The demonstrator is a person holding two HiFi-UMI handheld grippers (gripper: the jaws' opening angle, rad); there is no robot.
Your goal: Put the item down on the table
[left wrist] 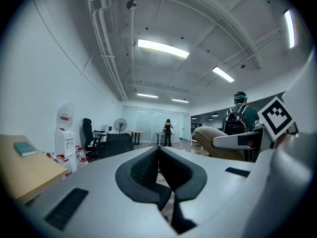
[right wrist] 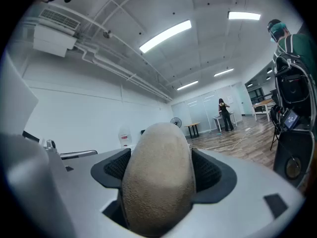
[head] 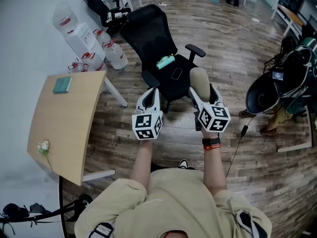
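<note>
Shirt, beige [head: 173,202], fills the bottom of the head view; both forearms reach forward from it, with a dark band with a red strip [head: 211,143] on the right wrist.

Left gripper [head: 154,90]: jaws drawn together, pads meeting, nothing between them. It is held over the wood-plank floor [head: 233,38], just beside the right gripper.

Right gripper [head: 200,87]: jaws spread wide and clamped on the item [right wrist: 158,177], a tan, egg-shaped thing with a finely pebbled skin. Both dark pads press its flanks; its rounded end stands up past the fingertips. Item is in the air in front of the person, above the floor, well apart from the table.

Table [head: 69,123]: light wood top on white legs, off to the person's left. A small white-and-green sprig [head: 43,147] lies at its near left edge. A teal book [head: 62,85] lies flat near its far left corner. The item is not over any part of the top.

Office chair [head: 158,33], black, stands just beyond the grippers. On its seat are a pale green object [head: 166,61] and a dark flat phone-like slab [head: 177,74].

Water dispenser [head: 74,31], white, stands against the wall past the table's far edge, with clear bottles [head: 115,54] on the floor beside it.

Right side: a person in green with a backpack [left wrist: 241,115] stands near a dark round unit [head: 260,95].
</note>
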